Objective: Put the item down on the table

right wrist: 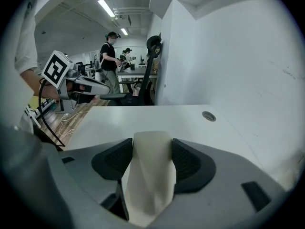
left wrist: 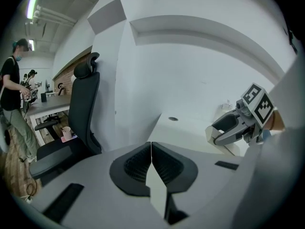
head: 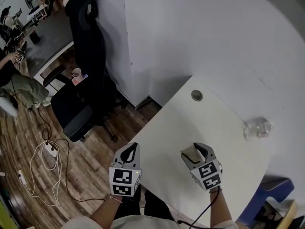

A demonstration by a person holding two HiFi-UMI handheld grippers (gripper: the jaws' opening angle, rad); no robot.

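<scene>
A cream-coloured, smooth folded item [right wrist: 151, 175] sits clamped between the jaws of my right gripper [right wrist: 152, 143]. In the head view that gripper [head: 194, 152] hovers over the near part of the white table [head: 190, 123], with the item [head: 191, 154] showing pale at its tips. My left gripper [head: 132, 150] is held over the table's near left edge with its jaws pressed together and nothing between them [left wrist: 151, 148]. In the left gripper view the right gripper [left wrist: 220, 130] appears to the right, carrying the item.
A clear crumpled plastic thing [head: 257, 128] lies at the table's far right by the wall. A round cable hole [head: 197, 95] is at the far end. A black office chair [head: 88, 61] stands left of the table, with cables [head: 45, 159] on the wooden floor. People stand at distant desks [right wrist: 110, 56].
</scene>
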